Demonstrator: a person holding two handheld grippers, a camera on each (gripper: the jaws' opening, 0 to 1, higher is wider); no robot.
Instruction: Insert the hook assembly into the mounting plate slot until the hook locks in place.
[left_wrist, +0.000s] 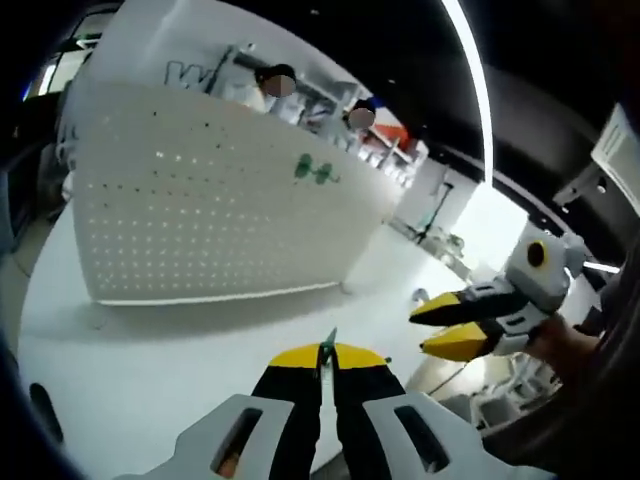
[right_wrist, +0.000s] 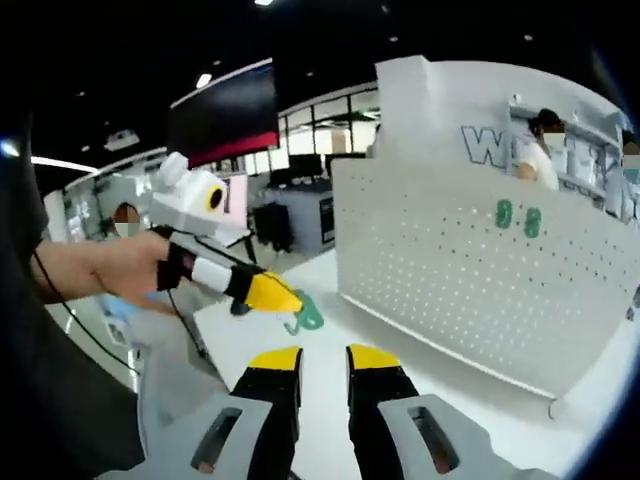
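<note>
Holding a green hook (right_wrist: 305, 316) in the clenched left gripper (right_wrist: 285, 303), off the pegboard (left_wrist: 220, 205).
Right gripper (right_wrist: 324, 362) released, empty, fingers apart. Two green hooks (left_wrist: 316, 171) already sit near the pegboard's upper edge, which stands on the white worktop (left_wrist: 120, 375). Hook looks light, stiff, small and slippery; best pinched by its shank, leaving the prongs free.

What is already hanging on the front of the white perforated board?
Two small green hooks hang side by side on the white perforated board, high up on it. How they grip behind the panel is hidden. The left gripper holds another green hook.
</note>
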